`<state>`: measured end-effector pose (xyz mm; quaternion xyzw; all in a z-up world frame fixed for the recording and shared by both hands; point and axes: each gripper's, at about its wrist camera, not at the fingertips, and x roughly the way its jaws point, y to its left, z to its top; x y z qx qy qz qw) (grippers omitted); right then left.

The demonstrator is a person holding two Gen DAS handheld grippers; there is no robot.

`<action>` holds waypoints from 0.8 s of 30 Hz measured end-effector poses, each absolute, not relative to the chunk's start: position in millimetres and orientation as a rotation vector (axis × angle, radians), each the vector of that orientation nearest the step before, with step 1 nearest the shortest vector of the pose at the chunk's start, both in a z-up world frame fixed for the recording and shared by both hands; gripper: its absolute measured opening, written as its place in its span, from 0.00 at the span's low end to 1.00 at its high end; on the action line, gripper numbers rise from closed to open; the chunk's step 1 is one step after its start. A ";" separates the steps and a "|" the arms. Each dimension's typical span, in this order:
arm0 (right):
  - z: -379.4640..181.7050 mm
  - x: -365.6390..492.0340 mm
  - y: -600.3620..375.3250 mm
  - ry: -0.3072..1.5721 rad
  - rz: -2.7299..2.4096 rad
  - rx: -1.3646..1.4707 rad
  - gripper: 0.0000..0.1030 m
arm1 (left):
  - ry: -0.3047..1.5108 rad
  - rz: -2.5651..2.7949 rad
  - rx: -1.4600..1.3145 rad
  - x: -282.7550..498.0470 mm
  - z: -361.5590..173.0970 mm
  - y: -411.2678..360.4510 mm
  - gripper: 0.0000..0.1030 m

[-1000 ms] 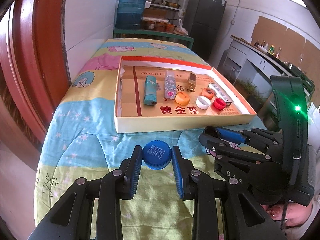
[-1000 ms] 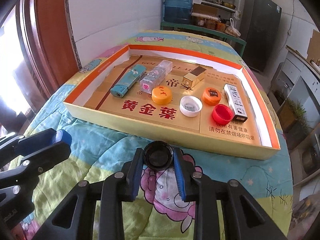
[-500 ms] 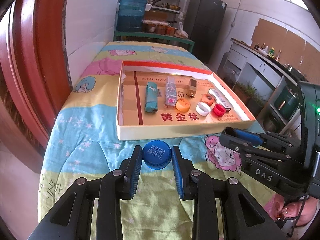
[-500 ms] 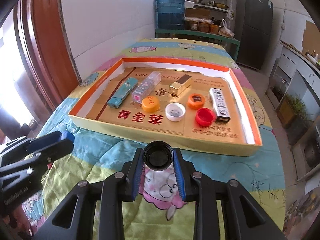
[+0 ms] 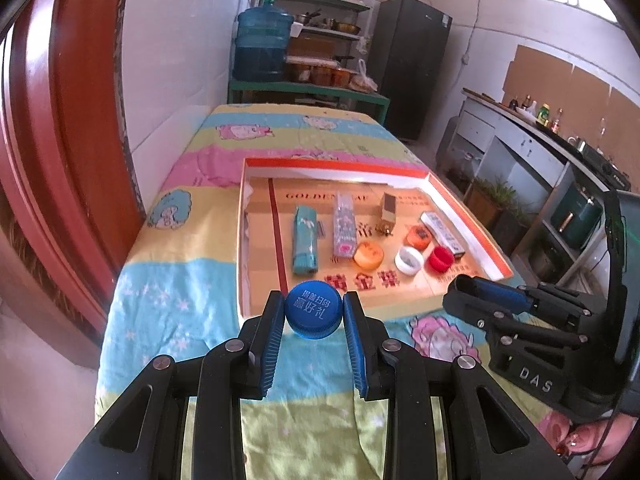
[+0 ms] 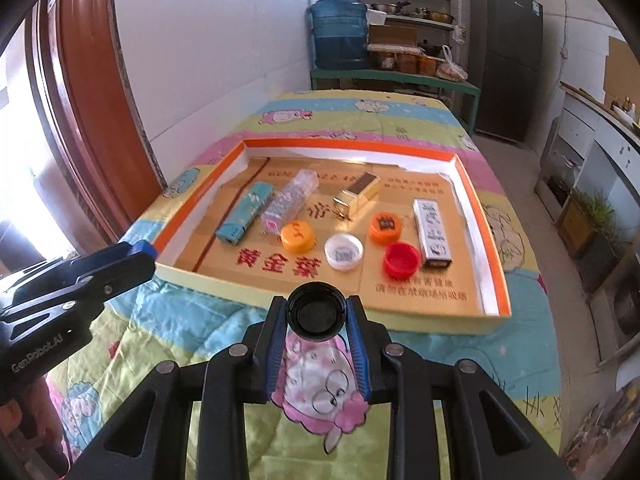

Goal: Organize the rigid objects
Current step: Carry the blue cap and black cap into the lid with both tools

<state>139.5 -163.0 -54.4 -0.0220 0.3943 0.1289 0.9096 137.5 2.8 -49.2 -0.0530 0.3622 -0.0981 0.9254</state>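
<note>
1. Left gripper (image 5: 313, 316) pinching blue cap (image 5: 313, 314), right gripper (image 6: 317, 314) pinching black cap (image 6: 317, 312).
2. Both caps now lifting off blanket (image 6: 152, 316) twd box (image 6: 440, 318) w/ sorted items; drop-off looks next.

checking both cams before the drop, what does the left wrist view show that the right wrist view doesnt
Only the left wrist view: the blue cap clamped in the left gripper, printed top up, and the counter with bottles at right.

Only the right wrist view: the black cap clamped in the right gripper, hollow side showing.

Both: the shallow box on the quilt with the teal lighter, clear lighter, gold lighter, white lighter and four caps, and the water jug behind.
</note>
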 end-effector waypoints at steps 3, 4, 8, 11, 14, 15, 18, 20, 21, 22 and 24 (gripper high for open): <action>-51.0 143.9 -157.5 0.803 0.282 -0.050 0.29 | 0.737 -0.196 -0.108 144.0 -46.0 3.1 0.30; -50.4 145.0 -156.0 0.802 0.285 -0.050 0.29 | 0.736 -0.194 -0.108 146.5 -45.6 3.3 0.30; -48.7 153.1 -151.2 0.800 0.298 -0.047 0.29 | 0.737 -0.189 -0.105 153.6 -45.5 3.4 0.30; -48.0 158.5 -149.1 0.797 0.306 -0.047 0.29 | 0.740 -0.186 -0.101 159.5 -47.1 3.6 0.30; -48.4 162.6 -148.0 0.798 0.312 -0.049 0.29 | 0.745 -0.184 -0.100 165.4 -48.3 3.5 0.30; -48.6 164.2 -147.4 0.799 0.315 -0.049 0.29 | 0.745 -0.184 -0.099 167.0 -48.6 3.5 0.30; -49.2 169.5 -145.1 0.803 0.324 -0.051 0.29 | 0.747 -0.181 -0.095 173.4 -49.2 3.5 0.30; -50.0 172.7 -143.0 0.805 0.330 -0.054 0.29 | 0.748 -0.179 -0.094 178.0 -49.4 4.3 0.30; -50.4 173.9 -142.5 0.806 0.333 -0.054 0.29 | 0.749 -0.177 -0.095 180.1 -49.4 4.9 0.30; -51.1 175.1 -141.3 0.807 0.336 -0.055 0.29 | 0.750 -0.176 -0.094 183.1 -49.5 5.7 0.30; -52.4 178.8 -138.5 0.811 0.345 -0.059 0.29 | 0.751 -0.169 -0.093 187.9 -49.5 6.8 0.30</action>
